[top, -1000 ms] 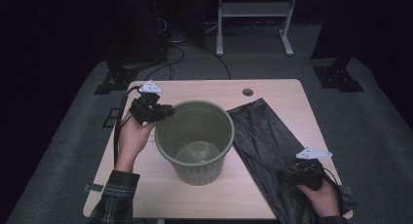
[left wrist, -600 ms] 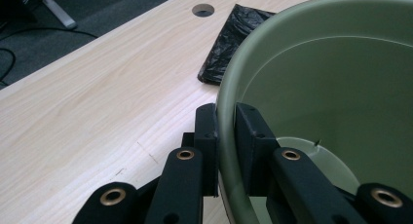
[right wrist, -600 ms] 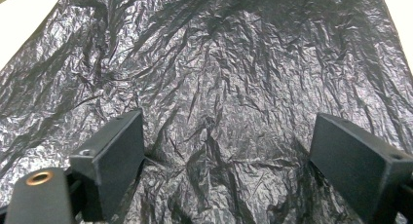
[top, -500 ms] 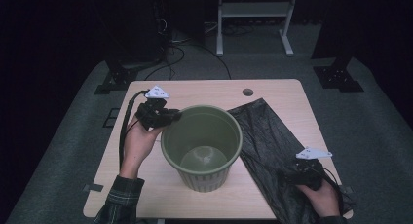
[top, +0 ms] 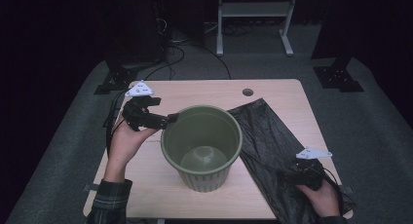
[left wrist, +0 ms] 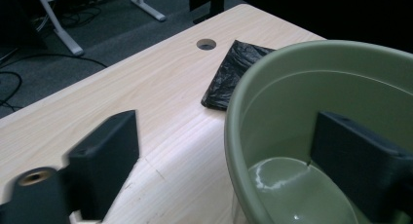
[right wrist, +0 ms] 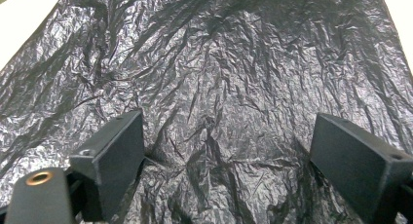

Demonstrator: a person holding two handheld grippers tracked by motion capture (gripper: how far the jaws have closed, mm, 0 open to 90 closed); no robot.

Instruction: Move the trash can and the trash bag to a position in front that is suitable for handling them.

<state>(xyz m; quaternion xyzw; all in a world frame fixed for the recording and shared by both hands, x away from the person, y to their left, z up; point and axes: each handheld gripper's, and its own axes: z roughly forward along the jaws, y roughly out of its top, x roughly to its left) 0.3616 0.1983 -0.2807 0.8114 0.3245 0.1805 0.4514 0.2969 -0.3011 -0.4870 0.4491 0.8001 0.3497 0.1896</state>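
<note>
Dim room, black surroundings; table point(top: 287, 95) lit from above; soft high view; jaws slightly blurred.

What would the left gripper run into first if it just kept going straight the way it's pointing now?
Probably the green bin. The left gripper is open with its jaws straddling the bin's rim, one outside and one inside, so pushing on would seat the wall deeper between them. Depth is hard to judge.

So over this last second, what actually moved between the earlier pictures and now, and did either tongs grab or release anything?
The left tongs edged toward the green bin and now straddle its rim, one jaw inside, one outside, still apart, so nothing is gripped yet. The bin shifted slightly to the right and toward the person. The right tongs stayed open over the black bag, which lay flat as before. Nothing was released.
</note>
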